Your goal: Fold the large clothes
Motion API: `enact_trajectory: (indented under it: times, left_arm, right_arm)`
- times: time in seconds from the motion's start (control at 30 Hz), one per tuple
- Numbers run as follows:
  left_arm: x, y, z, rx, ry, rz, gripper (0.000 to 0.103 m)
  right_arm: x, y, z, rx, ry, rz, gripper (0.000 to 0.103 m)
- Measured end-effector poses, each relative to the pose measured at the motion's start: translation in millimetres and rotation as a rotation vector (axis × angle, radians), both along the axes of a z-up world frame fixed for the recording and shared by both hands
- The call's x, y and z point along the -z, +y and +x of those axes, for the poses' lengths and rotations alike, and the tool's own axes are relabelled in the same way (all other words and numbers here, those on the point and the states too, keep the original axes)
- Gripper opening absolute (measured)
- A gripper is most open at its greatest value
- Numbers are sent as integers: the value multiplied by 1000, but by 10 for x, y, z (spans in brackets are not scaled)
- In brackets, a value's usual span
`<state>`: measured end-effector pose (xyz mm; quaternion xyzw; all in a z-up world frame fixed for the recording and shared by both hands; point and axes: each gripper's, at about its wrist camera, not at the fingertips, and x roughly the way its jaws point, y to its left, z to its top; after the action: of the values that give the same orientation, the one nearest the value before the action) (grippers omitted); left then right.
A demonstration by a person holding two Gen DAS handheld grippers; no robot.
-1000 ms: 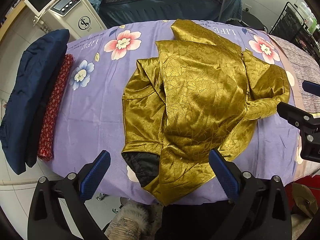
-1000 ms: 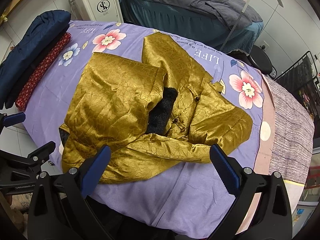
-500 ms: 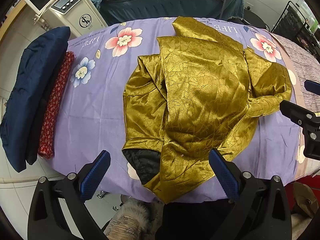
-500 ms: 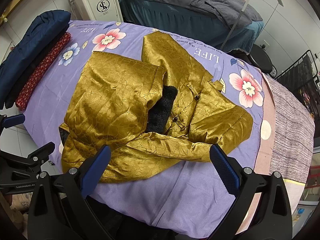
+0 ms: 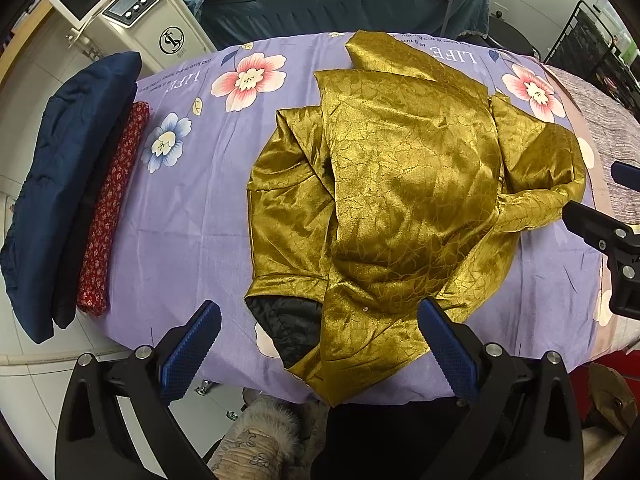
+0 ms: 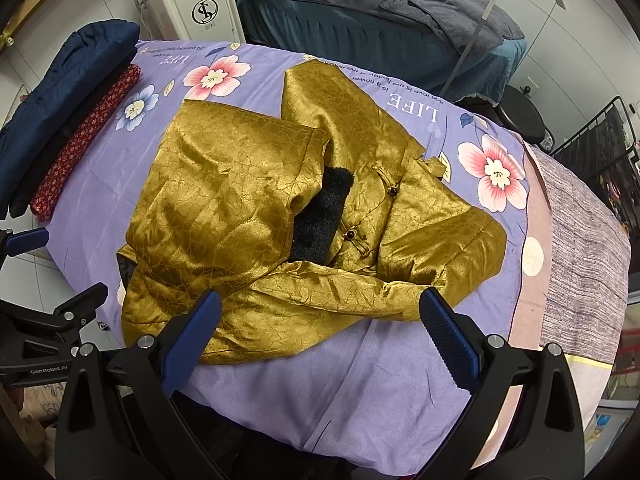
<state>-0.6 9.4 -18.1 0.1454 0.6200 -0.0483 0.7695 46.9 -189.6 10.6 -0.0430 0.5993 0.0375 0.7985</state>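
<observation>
A shiny gold jacket [image 5: 400, 200] with a black lining lies partly folded on a purple flowered bedsheet [image 5: 192, 208]; it also shows in the right wrist view [image 6: 240, 208], with black fleece [image 6: 324, 216] and dark buttons showing at its open front. One sleeve lies across its near edge [image 6: 340, 292]. My left gripper [image 5: 320, 344] is open and empty, above the jacket's near hem. My right gripper [image 6: 320, 336] is open and empty, above the sleeve at the near edge. Each gripper shows at the other view's side edge.
Folded dark blue [image 5: 60, 184] and red patterned [image 5: 112, 208] clothes are stacked at the table's left end. A white machine [image 5: 132, 20] and a bed with grey bedding [image 6: 380, 4] stand behind. A grey woven cloth [image 6: 580, 240] covers the right end. A black rack [image 5: 592, 52] stands at far right.
Both grippers stay open. The left wrist view has shifted slightly, so the jacket sits a little higher in it. The jacket itself has not moved.
</observation>
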Motion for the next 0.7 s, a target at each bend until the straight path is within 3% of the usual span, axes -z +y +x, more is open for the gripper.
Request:
enact_trajectory:
  times: [0.7]
  left_arm:
    - [18, -3, -15, -5, 5, 1, 97]
  right_arm:
    - [7, -35, -9, 8, 2, 6, 97]
